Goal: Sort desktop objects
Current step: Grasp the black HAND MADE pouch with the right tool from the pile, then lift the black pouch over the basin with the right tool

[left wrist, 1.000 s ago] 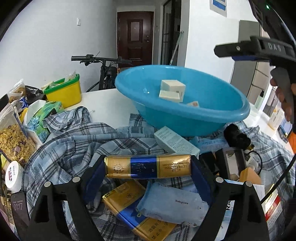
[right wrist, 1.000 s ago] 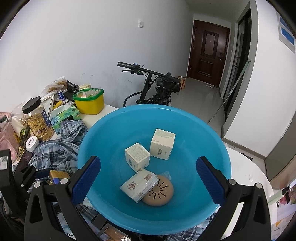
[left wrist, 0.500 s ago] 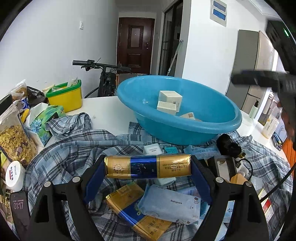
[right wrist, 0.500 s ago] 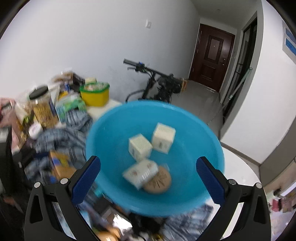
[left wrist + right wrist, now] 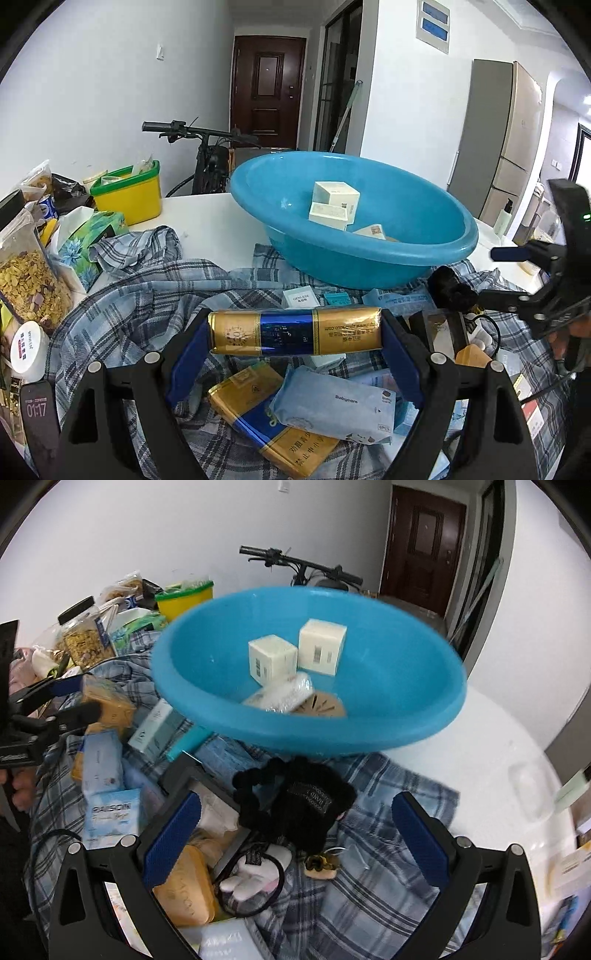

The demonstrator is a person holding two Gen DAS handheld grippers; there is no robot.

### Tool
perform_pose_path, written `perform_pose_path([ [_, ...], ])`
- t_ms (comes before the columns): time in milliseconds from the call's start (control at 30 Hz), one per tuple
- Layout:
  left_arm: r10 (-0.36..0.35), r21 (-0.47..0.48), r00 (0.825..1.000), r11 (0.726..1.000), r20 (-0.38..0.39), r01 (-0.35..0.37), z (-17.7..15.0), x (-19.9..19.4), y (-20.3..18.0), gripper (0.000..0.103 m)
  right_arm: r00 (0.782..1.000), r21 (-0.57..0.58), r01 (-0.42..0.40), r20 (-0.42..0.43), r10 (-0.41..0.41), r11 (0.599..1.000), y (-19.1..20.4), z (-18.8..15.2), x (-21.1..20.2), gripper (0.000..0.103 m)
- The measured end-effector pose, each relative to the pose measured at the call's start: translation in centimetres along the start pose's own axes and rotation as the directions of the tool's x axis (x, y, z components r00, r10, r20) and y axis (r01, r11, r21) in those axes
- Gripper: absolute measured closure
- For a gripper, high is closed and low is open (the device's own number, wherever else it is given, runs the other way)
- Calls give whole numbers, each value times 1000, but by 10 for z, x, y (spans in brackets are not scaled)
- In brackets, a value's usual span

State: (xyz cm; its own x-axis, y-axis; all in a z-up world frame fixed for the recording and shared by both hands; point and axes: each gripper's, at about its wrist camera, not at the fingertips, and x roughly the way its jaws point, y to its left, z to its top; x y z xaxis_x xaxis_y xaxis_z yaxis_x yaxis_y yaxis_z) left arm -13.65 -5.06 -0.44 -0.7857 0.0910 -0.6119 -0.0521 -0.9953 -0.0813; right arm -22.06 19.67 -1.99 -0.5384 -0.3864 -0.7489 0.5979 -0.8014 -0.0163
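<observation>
My left gripper is shut on a gold and blue carton, held crosswise above the pile on the plaid shirt. The same left gripper and carton show at the left edge of the right wrist view. A blue basin stands behind, holding white boxes; in the right wrist view the basin also holds a wrapped pack and a tan disc. My right gripper is open above a black furry item, apart from it. That gripper appears at the right of the left wrist view.
A second gold carton and a Babycare wipes pack lie under the left gripper. Small boxes, a tan case and a plush charm crowd the shirt. A yellow tub, granola bag and bicycle stand at left.
My right gripper came down from over the basin to the pile in front of it, above the black furry item. The left gripper keeps the carton almost still.
</observation>
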Motion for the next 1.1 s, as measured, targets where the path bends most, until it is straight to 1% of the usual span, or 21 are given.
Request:
perform_pose_path([
  [67,1,2,1000,1000,0,-1,0,0,-1,15,999,35,-40,9,40,999,-7,-1,10,0],
  [200,-1,5,1000,1000,-4,1,-1,1,-1,15,994,170,-108,2,109,980,-27,-4,34,0],
  [300,-3,10,1000,1000,-6,3,-1,2,-2,15,990,213,-128,-25,137,969,-31,-9,50,0],
  [367,-5,17,1000,1000,-9,5,-2,1,-4,15,990,232,-131,-21,140,964,-34,-11,54,0],
  [433,-4,19,1000,1000,-9,4,-2,1,-5,15,990,227,-135,-15,142,964,-33,-11,55,9],
  [467,-6,19,1000,1000,-8,6,-2,1,-5,15,991,210,-129,-14,135,969,-31,-11,55,27],
  [500,-6,19,1000,1000,-8,6,-2,1,-5,15,991,202,-128,-18,135,971,-30,-11,56,40],
  [533,-6,19,1000,1000,-7,6,-2,1,-4,15,991,200,-125,-18,131,972,-29,-11,56,41],
  [567,-6,19,1000,1000,-9,6,-2,1,-4,15,992,195,-115,-18,121,974,-29,-11,56,48],
  [600,-6,18,1000,1000,-8,6,-2,1,-5,15,994,189,-104,-20,110,976,-29,-12,55,53],
  [700,-7,17,1000,1000,-5,7,-2,1,-4,15,994,192,-110,-5,113,975,-32,-13,48,60],
  [767,-6,16,1000,1000,-6,6,-2,1,-4,15,995,186,-98,5,99,978,-33,-14,43,61],
  [900,-9,16,1000,1000,-5,9,-2,1,-4,15,997,179,-74,2,75,981,-33,-15,37,62],
  [1100,-15,13,1000,1000,-1,15,-2,0,-4,15,998,191,-57,27,53,980,-38,-24,9,62],
])
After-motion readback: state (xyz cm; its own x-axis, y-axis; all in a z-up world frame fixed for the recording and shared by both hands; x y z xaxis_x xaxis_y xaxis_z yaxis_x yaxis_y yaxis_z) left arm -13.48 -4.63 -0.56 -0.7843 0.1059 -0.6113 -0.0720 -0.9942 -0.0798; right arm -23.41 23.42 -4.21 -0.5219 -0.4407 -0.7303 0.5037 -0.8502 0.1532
